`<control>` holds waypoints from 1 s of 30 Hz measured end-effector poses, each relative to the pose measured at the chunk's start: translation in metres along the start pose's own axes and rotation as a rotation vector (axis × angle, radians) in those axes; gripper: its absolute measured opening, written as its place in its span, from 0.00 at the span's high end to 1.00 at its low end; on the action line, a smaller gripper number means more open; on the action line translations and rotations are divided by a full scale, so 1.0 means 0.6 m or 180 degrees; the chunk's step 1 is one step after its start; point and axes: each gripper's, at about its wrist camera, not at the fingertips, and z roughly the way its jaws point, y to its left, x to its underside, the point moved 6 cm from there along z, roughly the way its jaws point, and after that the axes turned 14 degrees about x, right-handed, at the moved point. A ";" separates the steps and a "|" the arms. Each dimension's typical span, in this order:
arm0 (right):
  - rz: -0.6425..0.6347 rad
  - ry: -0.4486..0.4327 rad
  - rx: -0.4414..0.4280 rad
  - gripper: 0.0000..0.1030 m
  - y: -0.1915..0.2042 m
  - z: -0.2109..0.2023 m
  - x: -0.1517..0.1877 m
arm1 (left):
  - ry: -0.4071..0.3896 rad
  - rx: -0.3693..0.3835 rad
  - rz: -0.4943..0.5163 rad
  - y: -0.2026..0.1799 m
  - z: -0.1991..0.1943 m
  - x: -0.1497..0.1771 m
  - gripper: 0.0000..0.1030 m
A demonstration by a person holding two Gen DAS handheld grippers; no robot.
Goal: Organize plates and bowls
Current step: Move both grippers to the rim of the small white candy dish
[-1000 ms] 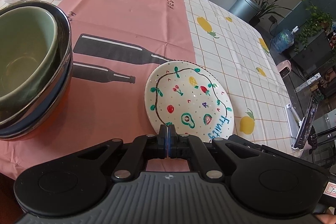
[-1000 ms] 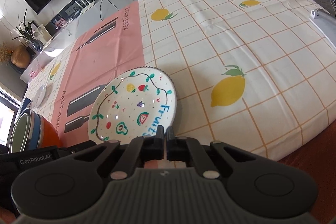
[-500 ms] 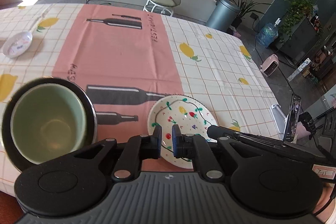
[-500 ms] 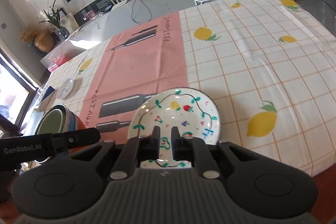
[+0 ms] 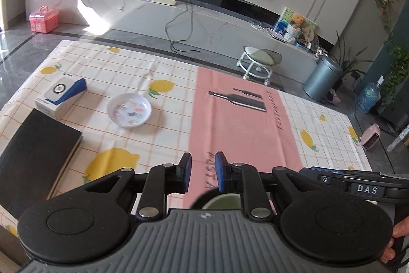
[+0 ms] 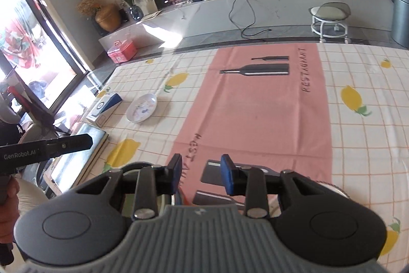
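While both grippers hang above the near edge of the table (image 5: 179, 83), the task's things lie below and beyond them. A green bowl (image 5: 225, 200) sits nested in a darker one right under the left gripper (image 5: 203, 174), mostly hidden behind its fingers. A small plate (image 5: 129, 109) lies well ahead and to the left of that gripper, on the chequered cloth near a white and blue box (image 5: 62, 95) and a black book (image 5: 35, 145). In the right wrist view the same small plate (image 6: 141, 107) is far off to the left, and the toothed rim of the fruit plate (image 6: 332, 187) shows just behind the right gripper (image 6: 202, 177), low on its right side.

Both pairs of jaws have just been opening and now stand partly apart, blue pads (image 5: 219, 172) facing each other with nothing between them; neither touches any dish.
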 end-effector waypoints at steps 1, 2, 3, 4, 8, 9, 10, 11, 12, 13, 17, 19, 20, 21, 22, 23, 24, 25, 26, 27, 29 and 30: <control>-0.0012 0.0037 -0.0067 0.67 0.016 0.005 -0.012 | -0.0039 -0.0021 -0.0095 0.025 -0.007 -0.012 0.74; -0.0007 0.0077 -0.0131 0.66 0.032 0.011 -0.023 | -0.0066 -0.0041 -0.0169 0.045 -0.011 -0.021 0.74; -0.0007 0.0132 -0.0221 0.66 0.053 0.018 -0.038 | -0.0091 -0.0060 -0.0234 0.062 -0.014 -0.029 0.73; 0.0000 0.0177 -0.0295 0.65 0.068 0.024 -0.048 | -0.0119 -0.0072 -0.0306 0.086 -0.016 -0.040 0.70; 0.0163 0.0487 -0.0598 0.65 0.140 0.071 -0.096 | -0.0176 -0.0058 -0.0606 0.160 -0.008 -0.066 0.65; 0.0186 0.0529 -0.0611 0.65 0.153 0.084 -0.104 | -0.0205 -0.0050 -0.0687 0.178 -0.002 -0.072 0.65; 0.0189 0.0558 -0.0606 0.65 0.169 0.101 -0.114 | -0.0228 -0.0056 -0.0737 0.191 0.004 -0.076 0.65; 0.0191 0.0577 -0.0584 0.65 0.181 0.117 -0.121 | -0.0246 -0.0067 -0.0780 0.207 0.013 -0.081 0.65; 0.0191 0.0606 -0.0553 0.65 0.196 0.135 -0.127 | -0.0260 -0.0078 -0.0824 0.224 0.022 -0.086 0.65; 0.0173 0.0652 -0.0533 0.65 0.211 0.158 -0.133 | -0.0263 -0.0076 -0.0873 0.237 0.033 -0.090 0.65; 0.0210 0.0890 -0.0466 0.67 0.248 0.246 -0.146 | -0.0193 0.0003 -0.1096 0.284 0.082 -0.092 0.65; 0.0216 0.0995 -0.0400 0.70 0.257 0.285 -0.147 | -0.0141 0.0005 -0.1155 0.303 0.109 -0.088 0.65; 0.0204 0.1043 -0.0362 0.71 0.260 0.304 -0.148 | -0.0143 -0.0001 -0.1188 0.312 0.120 -0.087 0.65; 0.0205 0.1061 -0.0338 0.73 0.262 0.318 -0.147 | -0.0137 -0.0005 -0.1234 0.323 0.134 -0.085 0.65; 0.0202 0.1090 -0.0313 0.75 0.265 0.336 -0.147 | -0.0117 -0.0004 -0.1300 0.334 0.146 -0.082 0.65; 0.0200 0.1126 -0.0289 0.75 0.267 0.353 -0.146 | -0.0108 -0.0002 -0.1368 0.344 0.155 -0.079 0.65; 0.0204 0.1149 -0.0265 0.76 0.268 0.364 -0.146 | -0.0113 0.0004 -0.1428 0.353 0.164 -0.076 0.65; 0.0214 0.1177 -0.0236 0.76 0.269 0.378 -0.146 | -0.0114 0.0008 -0.1473 0.359 0.171 -0.074 0.65; 0.0217 0.1196 -0.0226 0.76 0.269 0.391 -0.147 | -0.0105 -0.0002 -0.1509 0.365 0.178 -0.072 0.65; 0.0221 0.1197 -0.0204 0.76 0.271 0.400 -0.148 | -0.0099 -0.0014 -0.1525 0.370 0.184 -0.070 0.65; 0.0211 0.1189 -0.0152 0.76 0.270 0.416 -0.151 | -0.0077 -0.0033 -0.1515 0.376 0.195 -0.070 0.65; 0.0214 0.1190 -0.0147 0.77 0.270 0.422 -0.152 | -0.0067 -0.0055 -0.1512 0.378 0.199 -0.068 0.65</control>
